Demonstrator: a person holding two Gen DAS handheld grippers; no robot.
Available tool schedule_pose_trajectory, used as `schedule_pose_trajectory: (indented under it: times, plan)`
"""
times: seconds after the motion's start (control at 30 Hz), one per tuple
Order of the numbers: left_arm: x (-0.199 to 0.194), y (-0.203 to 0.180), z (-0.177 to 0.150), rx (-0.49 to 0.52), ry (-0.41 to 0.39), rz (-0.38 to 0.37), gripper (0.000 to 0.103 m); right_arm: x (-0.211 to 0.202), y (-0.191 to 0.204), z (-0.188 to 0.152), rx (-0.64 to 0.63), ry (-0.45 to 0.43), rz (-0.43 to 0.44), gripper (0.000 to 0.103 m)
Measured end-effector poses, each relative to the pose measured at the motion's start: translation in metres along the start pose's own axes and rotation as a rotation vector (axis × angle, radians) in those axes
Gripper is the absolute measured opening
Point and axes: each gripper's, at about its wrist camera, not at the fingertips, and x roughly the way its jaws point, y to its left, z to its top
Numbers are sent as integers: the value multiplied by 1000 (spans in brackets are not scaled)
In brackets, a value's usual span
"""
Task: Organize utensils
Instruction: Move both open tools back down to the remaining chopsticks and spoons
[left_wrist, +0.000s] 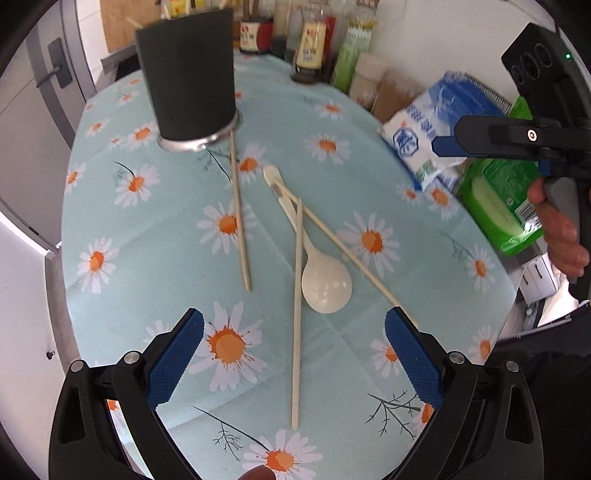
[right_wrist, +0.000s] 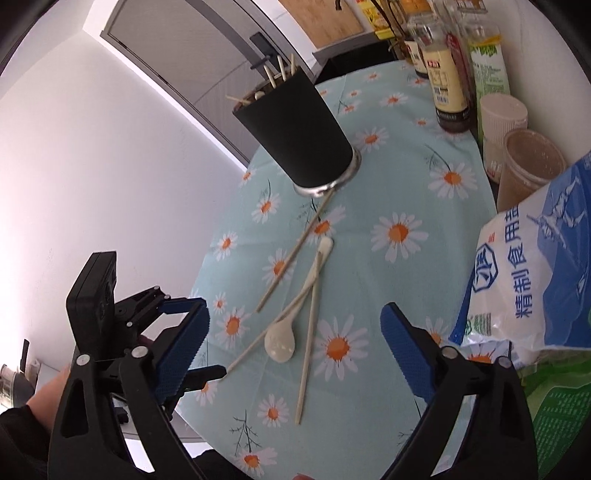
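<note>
you are holding the left gripper (left_wrist: 293, 354) with jaws spread wide and nothing between its pads, low in the left wrist view, over the daisy tablecloth (left_wrist: 155, 229). the right gripper (right_wrist: 295, 345) is gaping wide too, gripping nothing. the cream spoon (left_wrist: 321, 277) is lying mid-frame, two chopsticks (left_wrist: 297, 314) crossing its handle, a third chopstick (left_wrist: 240, 218) lying left of them, its far end touching the black utensil holder (left_wrist: 188, 74) at upper left. a salt bag (right_wrist: 532, 266) is sitting at right.

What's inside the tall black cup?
Stick ends and one pale rounded handle poke out of the black cup. Its dark wall hides everything lower down.
</note>
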Motion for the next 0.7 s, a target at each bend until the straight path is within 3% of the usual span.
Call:
schedule_pose_trajectory:
  times: [0.27,0.53,0.7]
  plan:
    - [33,-3,12,29,156,-6,63,9,-14,-4,59,84,4,77]
    - [52,-12,19,87,271,19,32,19,-20,-3,76,134,40,70]
    - [55,-14,22,106,303,35,23,27,-18,3,65,174,1,70]
